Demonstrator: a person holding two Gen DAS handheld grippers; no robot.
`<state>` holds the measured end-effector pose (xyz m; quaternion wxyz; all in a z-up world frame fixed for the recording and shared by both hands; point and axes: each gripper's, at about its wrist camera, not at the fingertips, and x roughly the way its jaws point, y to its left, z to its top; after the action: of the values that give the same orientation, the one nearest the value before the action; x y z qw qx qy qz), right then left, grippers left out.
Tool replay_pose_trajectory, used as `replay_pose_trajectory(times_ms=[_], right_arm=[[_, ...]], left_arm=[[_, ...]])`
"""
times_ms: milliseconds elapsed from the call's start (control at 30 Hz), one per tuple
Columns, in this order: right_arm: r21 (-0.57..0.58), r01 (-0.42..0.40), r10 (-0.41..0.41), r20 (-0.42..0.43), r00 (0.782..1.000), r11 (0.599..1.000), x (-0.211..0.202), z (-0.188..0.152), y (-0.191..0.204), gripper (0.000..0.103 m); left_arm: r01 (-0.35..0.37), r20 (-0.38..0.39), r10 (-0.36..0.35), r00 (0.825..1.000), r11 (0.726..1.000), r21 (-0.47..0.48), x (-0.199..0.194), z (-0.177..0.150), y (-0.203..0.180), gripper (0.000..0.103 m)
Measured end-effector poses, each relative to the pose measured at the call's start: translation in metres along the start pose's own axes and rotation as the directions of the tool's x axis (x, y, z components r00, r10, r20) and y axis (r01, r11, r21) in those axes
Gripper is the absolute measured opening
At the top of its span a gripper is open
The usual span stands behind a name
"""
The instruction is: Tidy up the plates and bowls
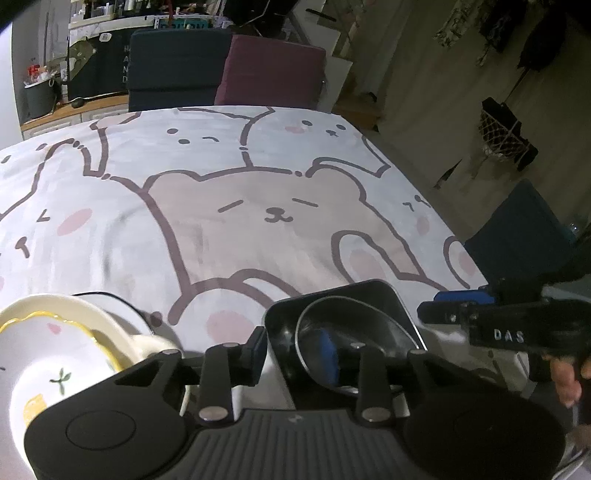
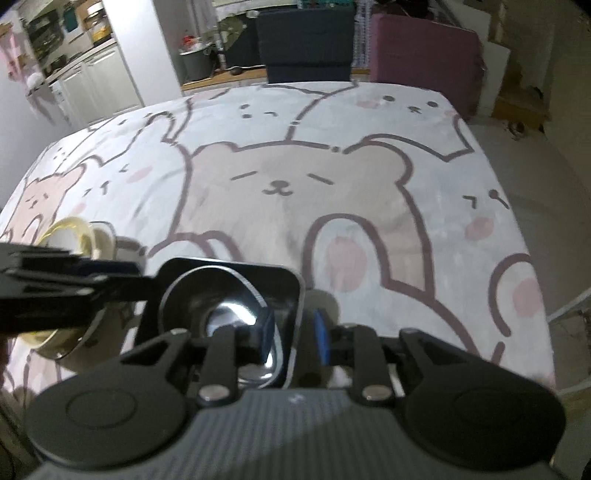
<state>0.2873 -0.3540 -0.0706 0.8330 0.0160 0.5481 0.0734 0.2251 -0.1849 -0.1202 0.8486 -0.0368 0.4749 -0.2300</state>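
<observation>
Black square plate, low in the frame with a round black bowl nested inside, looks glossy, stiff, probably slippery and breakable; its raised rim seems the best hold. Right gripper straddles that rim, pads spread and not pressing; left gripper straddles the opposite wall, also parted.

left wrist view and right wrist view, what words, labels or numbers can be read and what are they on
"DAS": white letters on the black body of the right claw, seen in the left wrist view.
"H A N D": white letters running down a dark panel behind the table; partly cut off, so perhaps incomplete.
Teal box lettering: too blurred to read.
Right wrist view: no readable text.
</observation>
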Motion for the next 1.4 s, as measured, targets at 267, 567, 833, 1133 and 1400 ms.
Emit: replay_pose_trajectory(times_ms=[267,567,833,1133,1400], right_arm=[[-0.01,0.021,-0.021,-0.062,0.998,1.0,0.021,0.002,-0.007,0.029],[-0.049,0.034,-0.039,-0.104,0.994,0.998,0.035,0.005,0.003,0.022],[-0.072,0.024,-0.032,-0.115,0.993,0.997,0.039,0.004,0.006,0.014],[-0.053,0.031,-0.037,-0.114,0.993,0.998,0.037,0.003,0.0,0.015],[-0.053,0.026,-0.033,-0.136,0.99,0.998,0.04,0.003,0.002,0.014]], left_arm=[[0.03,-0.014,-0.029,0.999,0.999,0.03,-0.005,-0.006,-0.003,0.034],[0.003,-0.054,-0.001,0.999,0.999,0.045,0.003,-0.011,-0.003,0.024],[-0.008,-0.087,0.013,0.996,0.998,0.059,0.011,-0.015,-0.003,0.021],[-0.025,-0.108,0.031,0.994,0.998,0.053,0.028,-0.015,-0.002,0.021],[-0.02,-0.117,0.024,0.993,0.999,0.041,0.035,-0.013,-0.004,0.012]])
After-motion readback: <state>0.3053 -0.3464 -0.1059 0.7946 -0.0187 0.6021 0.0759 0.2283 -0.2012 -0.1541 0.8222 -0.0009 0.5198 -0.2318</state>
